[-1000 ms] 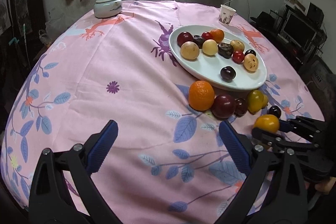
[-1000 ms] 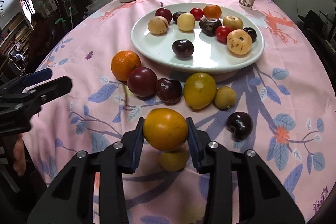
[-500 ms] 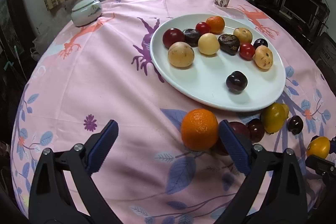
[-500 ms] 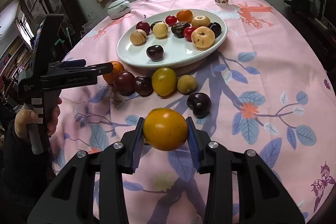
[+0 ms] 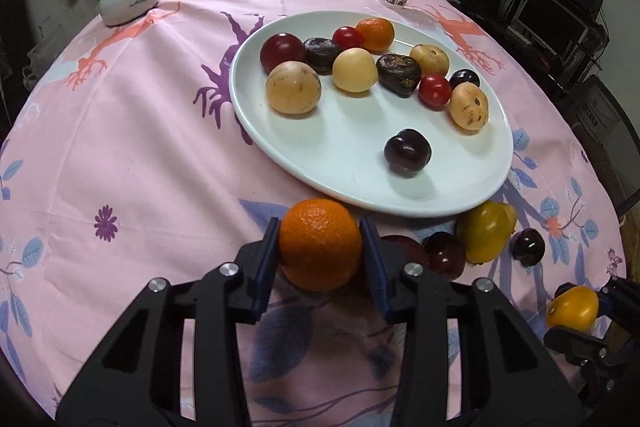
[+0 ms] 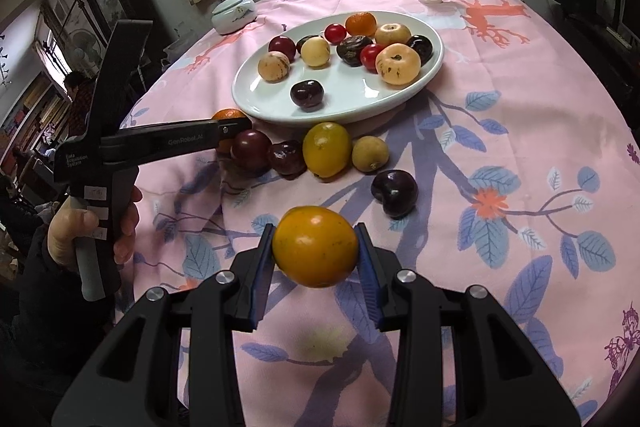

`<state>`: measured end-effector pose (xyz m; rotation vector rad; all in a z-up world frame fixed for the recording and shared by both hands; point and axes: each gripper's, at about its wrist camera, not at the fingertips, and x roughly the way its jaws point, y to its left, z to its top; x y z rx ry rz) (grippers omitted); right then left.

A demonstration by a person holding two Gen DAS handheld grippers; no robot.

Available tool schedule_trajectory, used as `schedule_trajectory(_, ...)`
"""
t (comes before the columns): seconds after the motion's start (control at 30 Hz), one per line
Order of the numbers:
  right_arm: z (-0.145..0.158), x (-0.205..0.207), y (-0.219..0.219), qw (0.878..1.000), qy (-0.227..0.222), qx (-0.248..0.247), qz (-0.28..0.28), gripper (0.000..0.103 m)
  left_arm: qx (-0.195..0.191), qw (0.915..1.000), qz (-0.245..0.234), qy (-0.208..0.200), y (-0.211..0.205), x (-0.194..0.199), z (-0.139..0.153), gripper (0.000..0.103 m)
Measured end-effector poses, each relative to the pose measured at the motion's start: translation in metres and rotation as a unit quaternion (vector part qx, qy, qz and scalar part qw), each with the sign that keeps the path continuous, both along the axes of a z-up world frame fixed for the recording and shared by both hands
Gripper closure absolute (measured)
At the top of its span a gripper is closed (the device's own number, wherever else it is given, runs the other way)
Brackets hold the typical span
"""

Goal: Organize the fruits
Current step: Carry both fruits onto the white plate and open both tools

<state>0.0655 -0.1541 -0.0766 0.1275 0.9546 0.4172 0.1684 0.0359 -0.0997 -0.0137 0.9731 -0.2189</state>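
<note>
Just off the near rim of the white plate (image 5: 256,131), the left gripper (image 5: 320,247) has its jaws clamped on the orange (image 5: 319,243) — round, no clear long axis. Nearer the tabletop's front edge, the right gripper (image 6: 316,251) holds a yellow-orange fruit (image 6: 315,251), slightly wider than tall, lying crosswise. On the plate sit eleven fruits — red, dark, tan.

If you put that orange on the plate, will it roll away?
Probably a little. The orange in the left claw looks round, so it could roll. The white plate seems shallow with a raised rim, likely stopping it. Its bumpy peel probably grips well.
</note>
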Motion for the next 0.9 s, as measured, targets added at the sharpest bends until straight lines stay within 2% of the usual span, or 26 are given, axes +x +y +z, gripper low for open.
schedule_trajectory(0.2,0.004,0.0,-0.001,1.0,-0.003,0.004,-0.003,0.064,-0.041,0.9991,0.008,-0.014,0.012,-0.035,0.015,0.064)
schedule_trajectory(0.37,0.007,-0.001,0.001,1.0,-0.009,0.008,-0.001,0.064,-0.053,0.9976,0.0,-0.045,0.014,-0.086,0.037,0.064)
schedule_trajectory(0.5,0.011,-0.006,0.007,1.0,-0.014,0.007,0.006,0.064,-0.053,0.9964,-0.019,-0.064,0.009,-0.11,0.054,0.064)
schedule_trajectory(0.77,0.021,-0.015,0.013,1.0,-0.027,0.003,0.008,0.064,-0.054,0.9949,-0.031,-0.079,0.005,-0.122,0.066,0.064)
schedule_trajectory(0.9,0.033,-0.002,0.017,0.999,-0.038,-0.002,0.018,0.064,-0.04,0.9962,-0.028,-0.073,0.006,-0.111,0.069,0.064)
